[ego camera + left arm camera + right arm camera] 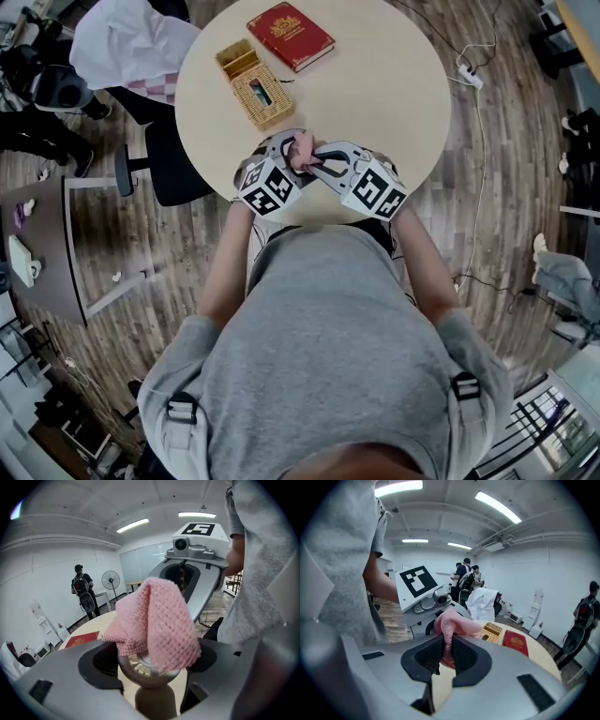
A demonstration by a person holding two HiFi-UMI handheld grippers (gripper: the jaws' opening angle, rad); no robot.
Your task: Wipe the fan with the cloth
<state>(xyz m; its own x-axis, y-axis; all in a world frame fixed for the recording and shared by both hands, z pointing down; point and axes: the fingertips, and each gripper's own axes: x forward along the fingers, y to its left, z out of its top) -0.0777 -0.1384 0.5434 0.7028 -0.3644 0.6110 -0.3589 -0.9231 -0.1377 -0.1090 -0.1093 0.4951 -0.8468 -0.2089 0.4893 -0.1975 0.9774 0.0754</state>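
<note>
The wiping step is in hand, carried out just above the near edge of the round table (375,94), close to the person's body. The left gripper (284,155) has its fingers closed around the head of a small hand-held fan (149,666), whose round slatted face looks up between the dark pads while its handle hangs below. The pink cloth (157,620) lies draped over that face, hiding most of it and leaving only the lower rim bare. The right gripper (446,651) meets the left one over the same edge of the table, its fingers pressed together on a fold of the cloth, which bunches out beyond the tips. Further across the table, a wicker box (255,84) and a red book (291,36) lie untouched. The next move likely calls for dragging the pinched cloth across the grille while the left gripper keeps the fan steady, taking care that the cloth neither slips free nor snags on the slats.
</note>
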